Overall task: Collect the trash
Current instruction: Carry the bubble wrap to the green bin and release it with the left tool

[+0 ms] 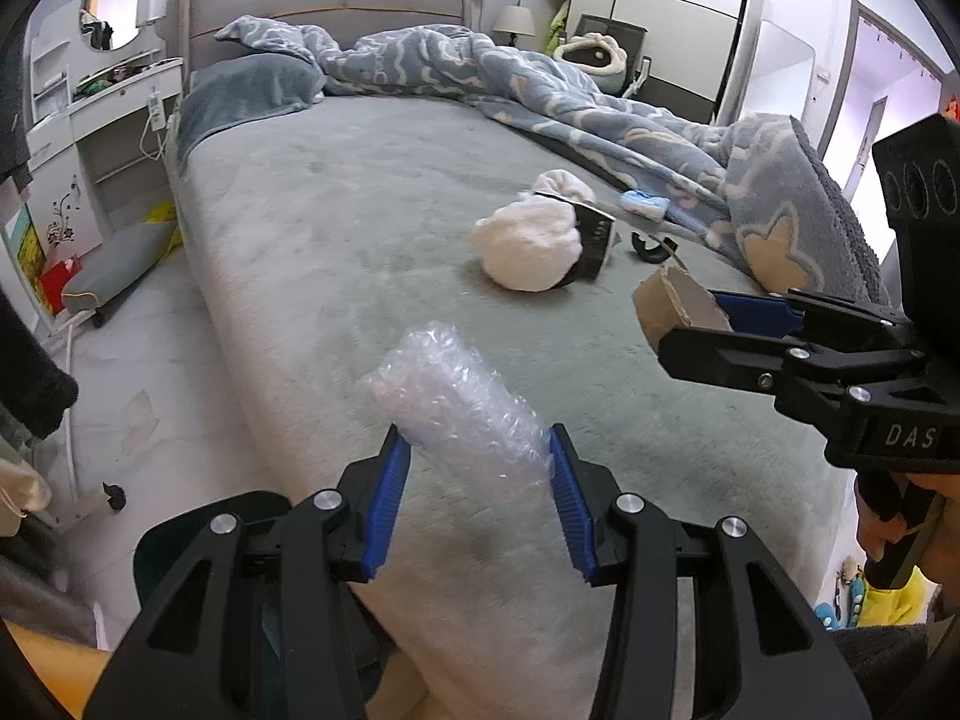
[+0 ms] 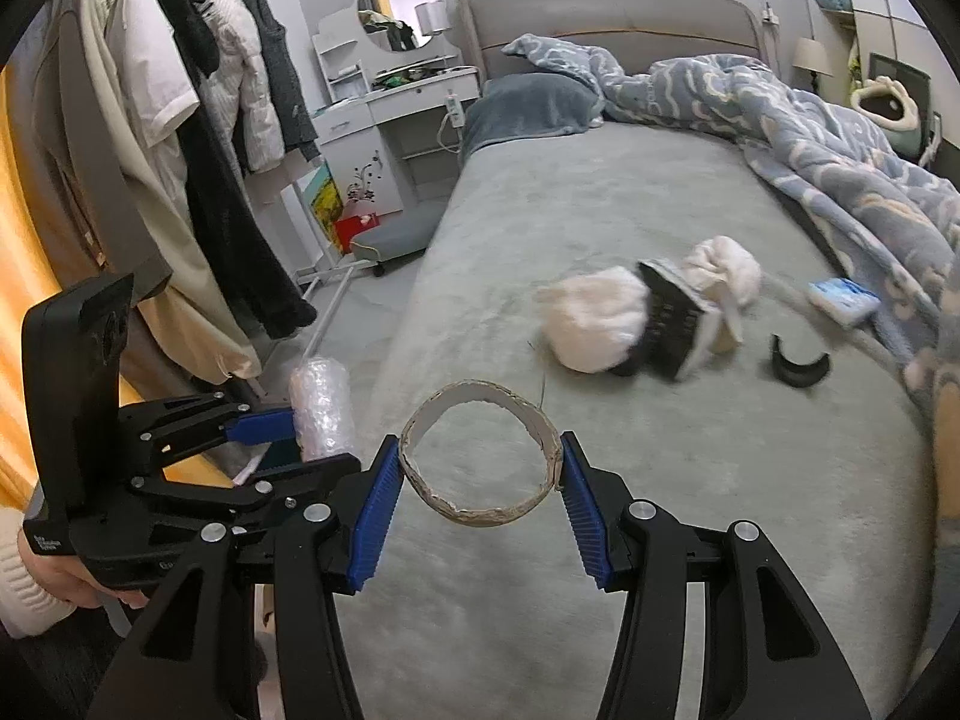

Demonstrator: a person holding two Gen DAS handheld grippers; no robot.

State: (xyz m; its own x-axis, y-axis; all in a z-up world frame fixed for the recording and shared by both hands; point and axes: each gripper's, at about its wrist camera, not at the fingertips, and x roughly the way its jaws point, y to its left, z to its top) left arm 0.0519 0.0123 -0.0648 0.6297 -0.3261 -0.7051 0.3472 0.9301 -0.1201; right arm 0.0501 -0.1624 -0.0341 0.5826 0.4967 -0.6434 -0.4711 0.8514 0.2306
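A roll of clear bubble wrap (image 1: 456,402) is pinched between the blue pads of my left gripper (image 1: 480,456), which is shut on it over the near edge of the bed; the same roll (image 2: 321,414) and left gripper (image 2: 285,441) show at the lower left of the right wrist view. My right gripper (image 2: 480,465) is shut on a cardboard tape-roll ring (image 2: 480,456), squeezed into an oval. That ring (image 1: 672,300) and the right gripper (image 1: 699,321) appear at the right of the left wrist view. Both hover above the grey bed sheet (image 1: 360,210).
On the bed lie white fluffy slippers (image 2: 600,318) with dark soles, a curved black piece (image 2: 798,363) and a small blue-white packet (image 2: 843,300). A blue patterned blanket (image 1: 630,120) is heaped along the far side. Clothes (image 2: 198,150) hang at the left, beside a white dresser (image 2: 390,114).
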